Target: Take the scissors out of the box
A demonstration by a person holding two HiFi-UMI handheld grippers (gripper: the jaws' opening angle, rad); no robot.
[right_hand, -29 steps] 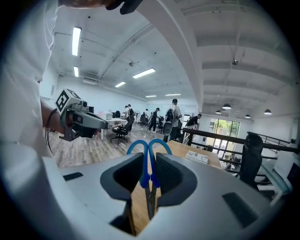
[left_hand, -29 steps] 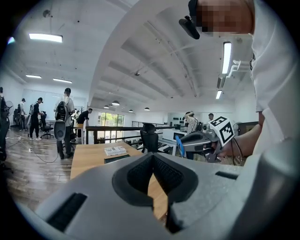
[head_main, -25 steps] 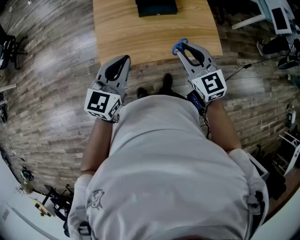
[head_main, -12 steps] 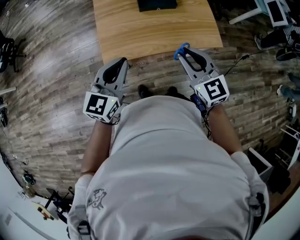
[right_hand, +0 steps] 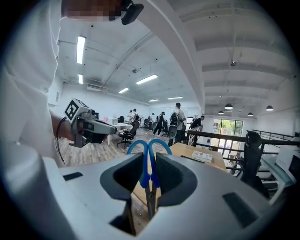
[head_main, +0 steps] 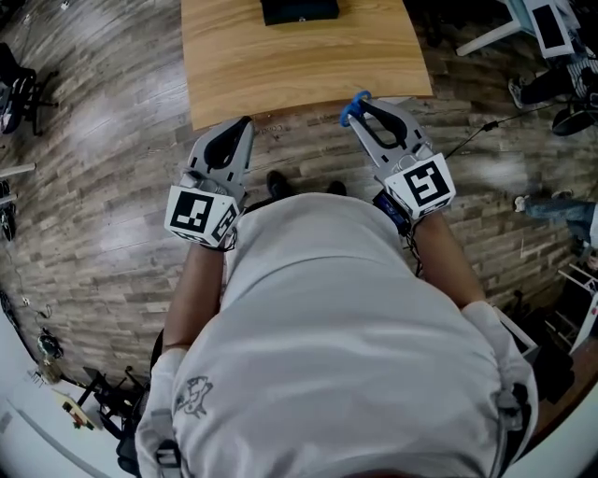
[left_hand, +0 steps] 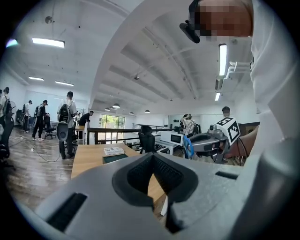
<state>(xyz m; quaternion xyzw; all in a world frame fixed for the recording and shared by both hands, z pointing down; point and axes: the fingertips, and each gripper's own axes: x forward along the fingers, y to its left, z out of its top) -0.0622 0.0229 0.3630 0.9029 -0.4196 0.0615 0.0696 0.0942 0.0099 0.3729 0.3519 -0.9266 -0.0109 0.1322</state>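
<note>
Both claws have drawn back from the table [head_main: 299,65] since a second ago. The right claw [head_main: 360,107], whose tip then hung over the table edge, is now just off that edge and above the floor, and the left claw [head_main: 239,131] has come back with it. The box [head_main: 299,9] stays at the far side of the table, well apart from both.

The scissors [right_hand: 149,171] are out of the box, clamped in the right claw. Its pads press on the blue handles just below the two loops, which stick out past the fingertips, and the metal shanks run back between the jaws. The left claw's pads meet at the tip with nothing between them.

The scissors look light and stiff: thin steel with smooth plastic loops. Such a narrow, hard piece would probably swivel or slip in the pads if knocked. The best hold seems to be the present one, at the neck where the loops join, squarely across the flat. The blades could open if only one loop were held.
</note>
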